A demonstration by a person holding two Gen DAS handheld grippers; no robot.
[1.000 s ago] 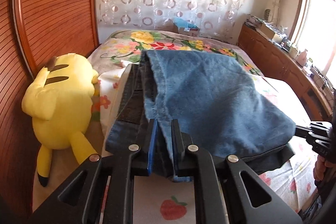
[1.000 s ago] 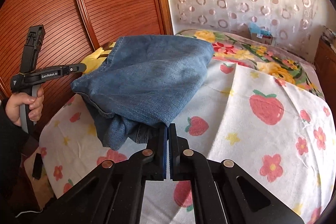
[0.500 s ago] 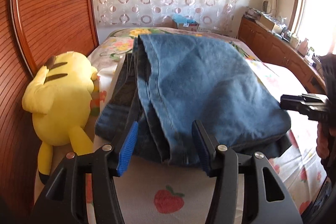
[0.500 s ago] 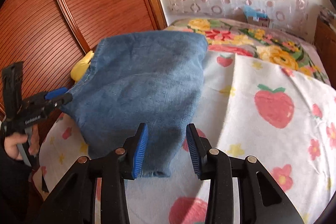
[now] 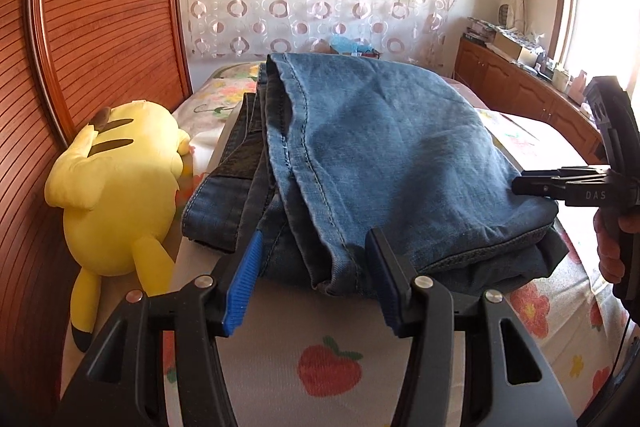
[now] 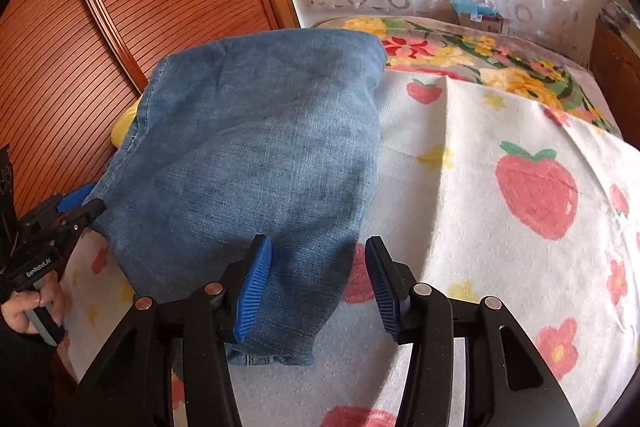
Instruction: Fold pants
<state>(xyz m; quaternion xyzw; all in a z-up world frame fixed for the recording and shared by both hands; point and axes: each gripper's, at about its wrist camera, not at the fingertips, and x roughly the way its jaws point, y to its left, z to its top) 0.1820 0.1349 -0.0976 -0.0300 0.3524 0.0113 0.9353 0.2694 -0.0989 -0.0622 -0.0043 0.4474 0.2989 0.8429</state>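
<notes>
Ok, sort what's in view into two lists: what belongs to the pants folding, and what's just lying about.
Belongs to the job:
- blue jeans, folded on the bed
- left gripper, jaws open around the jeans' near edge
- right gripper, jaws opening, denim between them
- strawberry-print sheet they lie on

Just lying about:
- yellow plush toy
- floral blanket
- small box beyond the bed

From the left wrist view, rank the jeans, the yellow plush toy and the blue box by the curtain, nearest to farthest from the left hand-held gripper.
1. Jeans: dead ahead, their near edge lying between the open jaws of the left hand-held gripper.
2. Yellow plush toy: off to the left, against the wooden headboard.
3. Blue box: far end of the bed, by the curtain.
</notes>
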